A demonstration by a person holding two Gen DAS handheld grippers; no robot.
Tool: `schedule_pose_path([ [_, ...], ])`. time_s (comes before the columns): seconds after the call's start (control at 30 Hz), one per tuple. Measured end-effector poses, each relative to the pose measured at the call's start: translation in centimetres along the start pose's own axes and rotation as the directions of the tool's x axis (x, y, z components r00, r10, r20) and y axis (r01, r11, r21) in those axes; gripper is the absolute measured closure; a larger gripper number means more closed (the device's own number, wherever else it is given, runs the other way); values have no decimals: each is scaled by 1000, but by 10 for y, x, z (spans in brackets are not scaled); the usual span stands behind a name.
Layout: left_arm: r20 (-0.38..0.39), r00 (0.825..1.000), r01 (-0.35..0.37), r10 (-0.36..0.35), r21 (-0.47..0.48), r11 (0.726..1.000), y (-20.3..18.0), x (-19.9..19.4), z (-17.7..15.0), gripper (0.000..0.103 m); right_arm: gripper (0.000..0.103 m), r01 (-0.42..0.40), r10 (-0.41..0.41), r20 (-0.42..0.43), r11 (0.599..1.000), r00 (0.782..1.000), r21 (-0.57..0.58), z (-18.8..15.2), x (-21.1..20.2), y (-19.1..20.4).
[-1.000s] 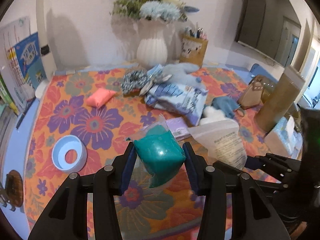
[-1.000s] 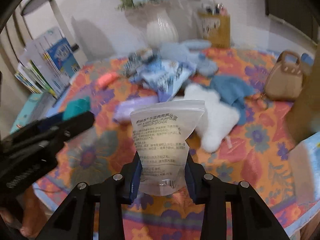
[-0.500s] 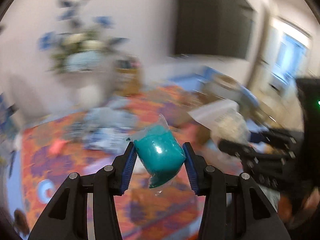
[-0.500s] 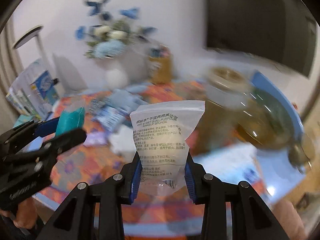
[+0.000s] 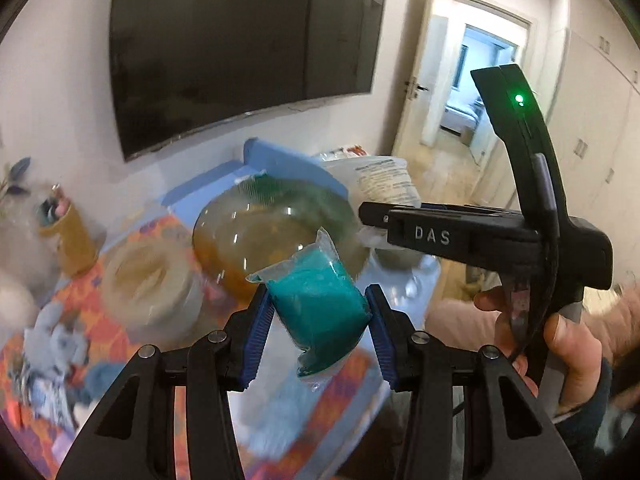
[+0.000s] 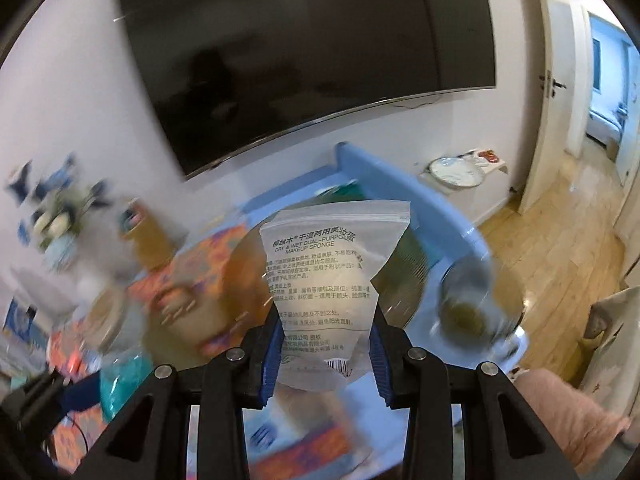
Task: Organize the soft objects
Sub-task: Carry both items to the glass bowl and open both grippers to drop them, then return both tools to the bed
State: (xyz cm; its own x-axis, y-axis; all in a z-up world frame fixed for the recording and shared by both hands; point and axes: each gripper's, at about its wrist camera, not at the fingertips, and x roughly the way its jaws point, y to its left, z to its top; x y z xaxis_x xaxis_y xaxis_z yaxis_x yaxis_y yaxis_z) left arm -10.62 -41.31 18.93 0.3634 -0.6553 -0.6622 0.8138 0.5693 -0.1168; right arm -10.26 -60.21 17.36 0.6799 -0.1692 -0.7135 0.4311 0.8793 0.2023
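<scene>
My left gripper [image 5: 318, 322] is shut on a teal sponge in a clear wrapper [image 5: 316, 312], held in the air above the table's right end. My right gripper [image 6: 322, 334] is shut on a clear zip bag with a pale makeup sponge [image 6: 324, 280]. In the left wrist view the right gripper's body [image 5: 472, 236] reaches in from the right with its bag [image 5: 384, 184] over a large amber translucent bin [image 5: 276, 232]. The teal sponge also shows in the right wrist view [image 6: 120, 372] at lower left.
The floral tablecloth [image 5: 132, 236] carries a round amber jar [image 5: 148, 280], a pen holder [image 5: 68, 236] and blurred plush items [image 5: 56, 344]. A blue chair back [image 6: 400, 196] stands behind the bin. A smaller amber container [image 6: 476, 304] sits right. A black TV [image 6: 304, 52] hangs on the wall.
Both grippers have swung right and tilted up, away from the pile of soft items, and now face the amber bin and TV wall. Each still holds its packet.
</scene>
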Motion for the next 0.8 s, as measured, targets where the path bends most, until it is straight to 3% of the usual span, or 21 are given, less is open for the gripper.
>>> schedule_pose_path([
  [0.17,-8,995,-101,101,-51,994,7,58,46,53,61,21,-20,-72,1000,997,9,45,48,-23],
  [0.2,-9,994,-110,110,-56,992,11,68,52,43,51,48,-48,-100,999,994,-1,52,62,-25],
  [0.23,-6,993,-121,121,-52,991,14,77,59,28,46,69,-69,-120,998,990,-2,54,70,-25],
  [0.27,-11,993,-117,117,-65,991,18,80,61,25,45,76,-74,-132,997,988,3,56,75,-30],
  [0.4,-1,997,-78,78,-88,993,18,73,58,25,45,31,-21,-140,997,990,71,51,69,-52],
  [0.47,15,998,-56,57,-89,994,16,64,53,25,45,50,-39,-126,995,991,86,43,56,-57],
  [0.57,51,998,41,-36,-109,993,9,34,30,25,45,136,-133,-67,990,989,40,24,26,-46],
  [0.8,114,988,111,-107,-32,993,7,-67,-46,25,42,34,-34,5,998,999,-49,-36,-40,-6],
])
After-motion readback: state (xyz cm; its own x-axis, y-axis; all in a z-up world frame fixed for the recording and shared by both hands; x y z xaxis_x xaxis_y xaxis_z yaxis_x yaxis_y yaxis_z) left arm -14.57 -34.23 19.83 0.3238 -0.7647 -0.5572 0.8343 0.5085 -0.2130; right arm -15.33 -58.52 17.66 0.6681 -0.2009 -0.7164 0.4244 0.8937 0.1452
